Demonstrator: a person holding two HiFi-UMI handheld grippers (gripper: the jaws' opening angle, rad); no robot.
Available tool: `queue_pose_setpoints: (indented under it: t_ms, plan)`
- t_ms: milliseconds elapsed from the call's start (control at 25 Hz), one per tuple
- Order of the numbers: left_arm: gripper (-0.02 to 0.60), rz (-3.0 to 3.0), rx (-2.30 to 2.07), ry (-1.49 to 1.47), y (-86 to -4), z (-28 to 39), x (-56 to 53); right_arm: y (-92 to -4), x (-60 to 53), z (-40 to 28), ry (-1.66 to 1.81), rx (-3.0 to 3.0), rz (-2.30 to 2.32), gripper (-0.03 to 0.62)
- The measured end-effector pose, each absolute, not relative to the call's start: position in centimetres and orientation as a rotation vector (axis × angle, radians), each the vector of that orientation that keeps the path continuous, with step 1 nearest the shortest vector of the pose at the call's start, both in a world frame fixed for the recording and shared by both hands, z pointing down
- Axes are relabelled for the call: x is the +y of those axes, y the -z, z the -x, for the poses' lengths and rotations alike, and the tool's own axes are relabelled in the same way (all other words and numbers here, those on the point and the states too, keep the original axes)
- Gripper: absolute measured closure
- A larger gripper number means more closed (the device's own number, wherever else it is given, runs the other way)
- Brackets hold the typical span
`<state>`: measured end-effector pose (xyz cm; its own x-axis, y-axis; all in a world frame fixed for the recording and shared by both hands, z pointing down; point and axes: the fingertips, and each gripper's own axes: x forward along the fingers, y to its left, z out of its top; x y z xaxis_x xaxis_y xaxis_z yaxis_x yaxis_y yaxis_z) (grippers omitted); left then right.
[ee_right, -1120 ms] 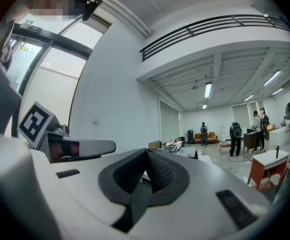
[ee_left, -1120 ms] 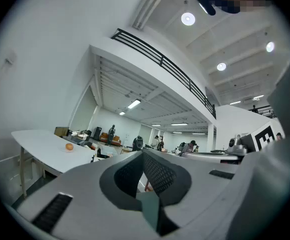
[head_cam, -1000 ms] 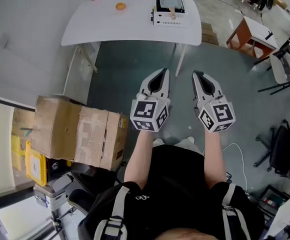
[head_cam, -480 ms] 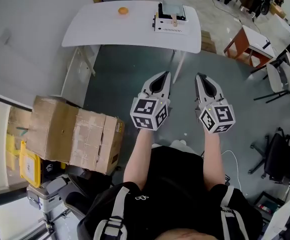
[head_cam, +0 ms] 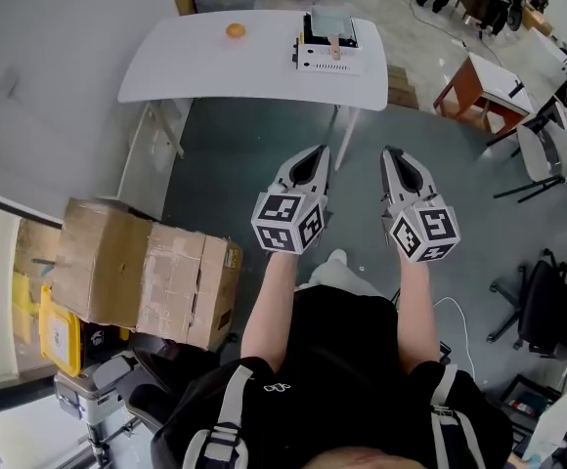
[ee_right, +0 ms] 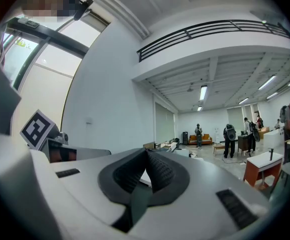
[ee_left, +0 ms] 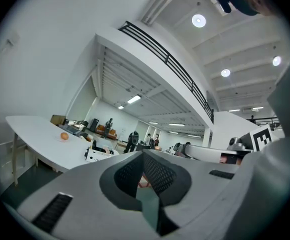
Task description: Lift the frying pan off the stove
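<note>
A white toy stove (head_cam: pixel 330 49) stands on the far side of a white table (head_cam: pixel 205 62) in the head view, with a grey frying pan (head_cam: pixel 331 20) on top, its wooden handle toward me. The left gripper view also has the stove (ee_left: pixel 99 154), small and far off. My left gripper (head_cam: pixel 321 151) and right gripper (head_cam: pixel 389 151) are held side by side in front of my body, over the dark floor and well short of the table. Both are shut with nothing between the jaws, as the left gripper (ee_left: pixel 144 154) and right gripper (ee_right: pixel 146 151) show in their own views.
An orange (head_cam: pixel 234 30) lies on the table's left part. A big cardboard box (head_cam: pixel 137 272) stands on the floor to my left, beside a yellow crate (head_cam: pixel 54 332). A small red-legged table (head_cam: pixel 479 76) and office chairs (head_cam: pixel 557 301) are to the right. People stand far off in the hall.
The head view has shifted a little and a shoe now shows below the grippers. Both grippers keep their place in front of the body and stay shut.
</note>
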<state>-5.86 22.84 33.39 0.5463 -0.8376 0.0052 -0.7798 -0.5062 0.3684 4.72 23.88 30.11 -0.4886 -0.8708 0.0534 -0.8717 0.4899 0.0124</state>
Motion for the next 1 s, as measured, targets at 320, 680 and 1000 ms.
queue_pose_setpoints:
  t_ms: [320,680,1000]
  plan:
    - [0.586,-2.464,-1.313,0.215,-34.4,5.6,21.8,-30.2,22.7,-5.1,-0.03,-2.684,-1.585,0.595]
    - [0.586,-2.45,-1.327,0.207,-35.1,6.8,19.8,-29.6,20.9,-4.9,-0.005,-2.731,-1.575,0.595]
    - [0.586,-2.469,-1.36,0.214,-35.6,7.1,17.1,-31.2,17.7,-3.3,-0.062,-2.819,-1.512,0.595]
